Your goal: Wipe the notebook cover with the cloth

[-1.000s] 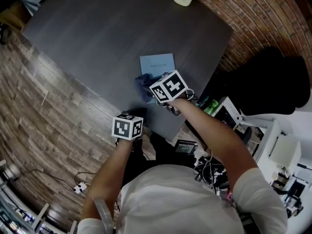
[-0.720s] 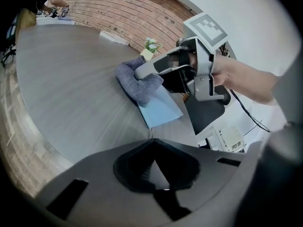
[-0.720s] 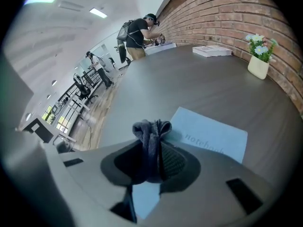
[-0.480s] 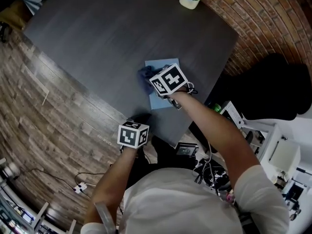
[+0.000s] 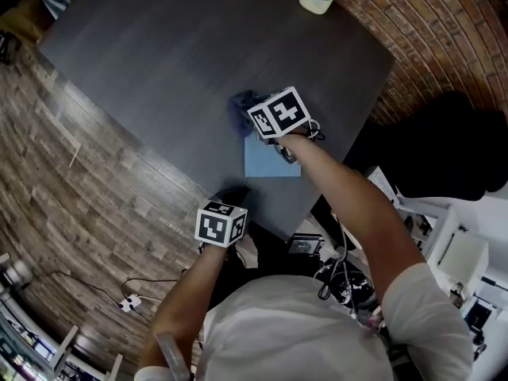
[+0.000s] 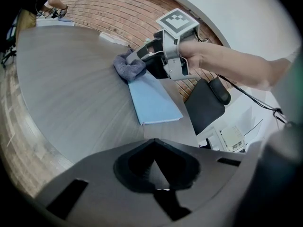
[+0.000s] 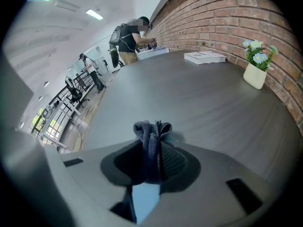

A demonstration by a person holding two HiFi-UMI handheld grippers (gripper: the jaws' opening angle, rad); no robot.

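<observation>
Right hand-held gripper [image 7: 154, 150]: clenched on the cloth [image 7: 150, 135]; a bunched dark blue-grey fold stands up between the 2 jaws in the right gripper view.
Cloth position: middle of the head view, pressed down at the upper-left corner of the notebook [image 5: 271, 159], partly on the cover and partly on the bare surface [image 5: 159, 62].
Notebook: light blue, closed, lying flat, right of centre in the head view, near the surface's right-hand edge. Its lower part is uncovered; the upper part sits under my right hand-held gripper.
Left hand-held gripper [image 6: 154, 171]: jaws pressed together with nothing between them; in the head view it sits at lower centre, by the near edge of the surface, well apart from the notebook.
Left gripper view: shows the right hand-held gripper at upper centre, with the cloth at its tip and the notebook running toward the lower right.
Flower pot [image 7: 255, 74]: white, small flowers, upright at the far right of the right gripper view, by the brick wall [image 7: 227, 8].
Book [image 7: 204, 56]: flat on the surface, upper centre-right, beside the wall.
Background: a person [image 7: 129, 36] stands at the far end of the surface.
</observation>
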